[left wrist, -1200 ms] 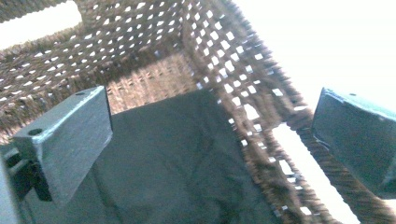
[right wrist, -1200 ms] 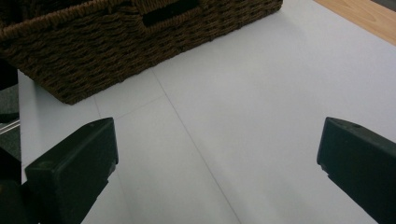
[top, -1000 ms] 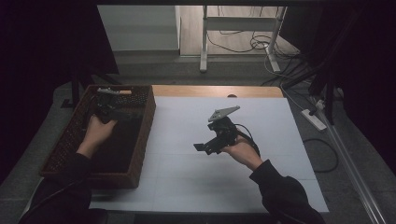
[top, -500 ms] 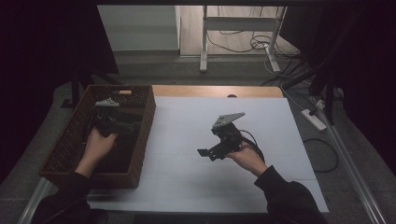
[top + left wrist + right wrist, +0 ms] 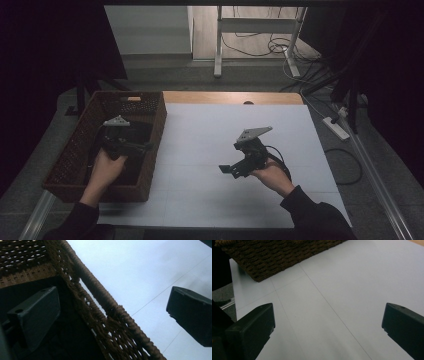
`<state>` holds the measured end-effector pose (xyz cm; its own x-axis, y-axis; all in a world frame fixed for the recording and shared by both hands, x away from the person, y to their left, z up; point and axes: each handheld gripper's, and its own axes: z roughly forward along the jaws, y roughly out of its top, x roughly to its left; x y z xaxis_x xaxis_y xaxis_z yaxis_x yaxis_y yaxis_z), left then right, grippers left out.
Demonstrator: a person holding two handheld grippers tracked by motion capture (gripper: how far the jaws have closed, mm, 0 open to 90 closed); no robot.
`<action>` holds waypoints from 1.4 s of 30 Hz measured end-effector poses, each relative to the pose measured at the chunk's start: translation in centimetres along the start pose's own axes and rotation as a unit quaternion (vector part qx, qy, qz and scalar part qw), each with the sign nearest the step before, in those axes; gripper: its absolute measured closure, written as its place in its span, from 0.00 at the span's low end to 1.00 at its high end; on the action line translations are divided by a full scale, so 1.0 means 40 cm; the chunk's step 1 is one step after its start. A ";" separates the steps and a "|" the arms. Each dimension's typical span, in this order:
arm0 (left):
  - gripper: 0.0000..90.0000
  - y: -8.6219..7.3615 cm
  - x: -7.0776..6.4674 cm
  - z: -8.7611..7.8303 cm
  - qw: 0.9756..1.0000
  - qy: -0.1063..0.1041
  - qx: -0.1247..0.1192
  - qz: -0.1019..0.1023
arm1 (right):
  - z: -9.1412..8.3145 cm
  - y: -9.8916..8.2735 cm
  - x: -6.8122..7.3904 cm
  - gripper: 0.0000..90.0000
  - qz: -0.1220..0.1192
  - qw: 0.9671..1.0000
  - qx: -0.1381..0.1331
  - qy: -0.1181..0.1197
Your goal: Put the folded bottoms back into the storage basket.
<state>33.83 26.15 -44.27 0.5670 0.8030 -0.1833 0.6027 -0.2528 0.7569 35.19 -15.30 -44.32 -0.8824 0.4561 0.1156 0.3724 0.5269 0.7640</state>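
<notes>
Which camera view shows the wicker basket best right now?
The high view: it takes in the whole wicker basket at the table's left edge, with the left gripper over its inside. The left gripper view gives a close look at one stretch of woven rim between its open jaws. The right gripper view catches an outer wall and corner.

Brown wicker basket (image 5: pixel 150 150) at table's left, dark inside, contents indistinct. White sheet (image 5: pixel 210 130) covering most of the tabletop, faint fold lines across it. Strip of bare wooden table edge (image 5: pixel 230 97) beyond the sheet. White power strip (image 5: pixel 336 128) and cables (image 5: pixel 272 46) on floor.
</notes>
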 end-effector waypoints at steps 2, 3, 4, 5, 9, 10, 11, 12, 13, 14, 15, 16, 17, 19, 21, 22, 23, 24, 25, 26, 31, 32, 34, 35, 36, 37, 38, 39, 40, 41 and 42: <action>0.00 -0.006 -0.005 -0.007 1.000 -0.004 -0.002 -0.006 | -0.005 -0.007 -0.001 0.00 0.002 1.000 -0.001 -0.001; 0.00 -0.008 -0.008 -0.009 1.000 -0.005 -0.001 -0.006 | -0.009 -0.012 -0.001 0.00 0.003 1.000 -0.001 -0.002; 0.00 -0.010 -0.012 -0.012 1.000 -0.005 -0.001 -0.005 | -0.013 -0.017 -0.001 0.00 0.005 1.000 -0.001 -0.003; 0.00 -0.011 -0.016 -0.015 1.000 -0.004 -0.002 -0.003 | -0.017 -0.022 -0.002 0.00 0.007 1.000 0.000 -0.004; 0.00 -0.015 -0.037 -0.027 1.000 -0.007 -0.009 0.004 | -0.035 -0.045 -0.001 0.00 0.016 1.000 -0.001 -0.011; 0.00 -0.016 -0.042 -0.029 1.000 -0.007 -0.009 0.004 | -0.040 -0.051 0.000 0.00 0.017 1.000 0.000 -0.012; 0.00 -0.016 -0.050 -0.033 1.000 -0.006 -0.010 0.006 | -0.044 -0.055 0.000 0.00 0.018 1.000 0.000 -0.014; 0.00 -0.016 -0.056 -0.035 1.000 -0.005 -0.011 0.009 | -0.052 -0.062 0.001 0.00 0.020 1.000 0.000 -0.015; 0.00 -0.015 -0.065 -0.041 1.000 -0.005 -0.013 0.011 | -0.057 -0.066 0.001 0.00 0.022 1.000 0.000 -0.016; 0.00 -0.015 -0.072 -0.045 1.000 -0.004 -0.015 0.013 | -0.065 -0.074 0.002 0.00 0.025 1.000 -0.001 -0.017; 0.00 -0.016 -0.078 -0.049 1.000 -0.002 -0.017 0.014 | -0.071 -0.080 0.002 0.00 0.025 0.999 0.003 -0.021; 0.00 -0.018 -0.085 -0.054 1.000 0.002 -0.019 0.013 | -0.075 -0.085 0.002 0.00 0.026 0.999 0.004 -0.021; 0.00 -0.019 -0.089 -0.056 1.000 0.004 -0.018 0.013 | -0.083 -0.095 0.002 0.00 0.029 0.999 0.006 -0.023; 0.00 -0.027 -0.097 -0.060 1.000 0.007 -0.015 0.012 | -0.094 -0.110 0.002 0.00 0.037 0.999 0.010 -0.026; 0.00 -0.035 -0.108 -0.067 1.000 0.016 -0.015 0.016 | -0.107 -0.124 0.002 0.00 0.043 0.999 0.009 -0.032; 0.00 -0.037 -0.114 -0.072 0.999 0.021 -0.018 0.020 | -0.114 -0.130 0.003 0.00 0.043 0.998 0.008 -0.035; 0.00 -0.039 -0.119 -0.078 0.999 0.026 -0.020 0.020 | -0.121 -0.137 0.004 0.00 0.046 0.998 0.004 -0.039; 0.00 -0.040 -0.123 -0.085 0.999 0.029 -0.022 0.017 | -0.128 -0.142 0.004 0.00 0.047 0.998 0.003 -0.042; 0.01 -0.043 -0.126 -0.091 0.999 0.026 -0.027 0.011 | -0.134 -0.148 0.005 0.00 0.050 0.998 0.000 -0.045; 0.02 -0.046 -0.126 -0.095 0.999 0.021 -0.031 0.007 | -0.140 -0.155 0.005 0.00 0.052 0.998 -0.002 -0.047; 0.02 -0.078 -0.137 -0.111 0.999 0.017 -0.040 -0.002 | -0.160 -0.189 0.007 0.00 0.056 0.996 0.005 -0.067; 0.02 -0.085 -0.140 -0.112 0.999 0.015 -0.039 -0.002 | -0.164 -0.195 0.007 0.00 0.056 0.996 0.008 -0.071; 0.02 -0.100 -0.145 -0.112 0.999 0.018 -0.038 0.001 | -0.174 -0.205 0.008 0.00 0.063 0.995 0.008 -0.076; 0.02 -0.107 -0.148 -0.112 0.999 0.019 -0.036 0.004 | -0.180 -0.210 0.009 0.00 0.067 0.995 0.007 -0.076; 0.01 -0.113 -0.150 -0.113 0.999 0.020 -0.035 0.006 | -0.186 -0.215 0.009 0.00 0.071 0.994 0.004 -0.078; 0.01 -0.117 -0.152 -0.113 0.999 0.021 -0.035 0.007 | -0.192 -0.220 0.010 0.00 0.071 0.994 0.004 -0.082; 0.01 -0.122 -0.155 -0.115 0.999 0.021 -0.035 0.008 | -0.197 -0.223 0.011 0.00 0.073 0.994 0.002 -0.085; 0.01 -0.128 -0.158 -0.116 0.999 0.022 -0.036 0.009 | -0.203 -0.228 0.012 0.00 0.073 0.993 0.001 -0.089; 0.00 -0.132 -0.159 -0.117 0.999 0.022 -0.037 0.010 | -0.212 -0.234 0.012 0.00 0.075 0.993 -0.001 -0.091; 0.00 -0.136 -0.161 -0.118 0.999 0.024 -0.039 0.011 | -0.218 -0.239 0.013 0.00 0.078 0.992 -0.004 -0.094; 0.00 -0.139 -0.162 -0.118 0.999 0.025 -0.041 0.012 | -0.224 -0.244 0.013 0.00 0.081 0.992 -0.007 -0.096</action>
<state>24.13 24.91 -44.33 0.5507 0.8237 -0.1355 0.5408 -0.2284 0.8096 28.51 -26.63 -46.01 -0.7393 0.6634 0.1152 0.4994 0.4255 0.7547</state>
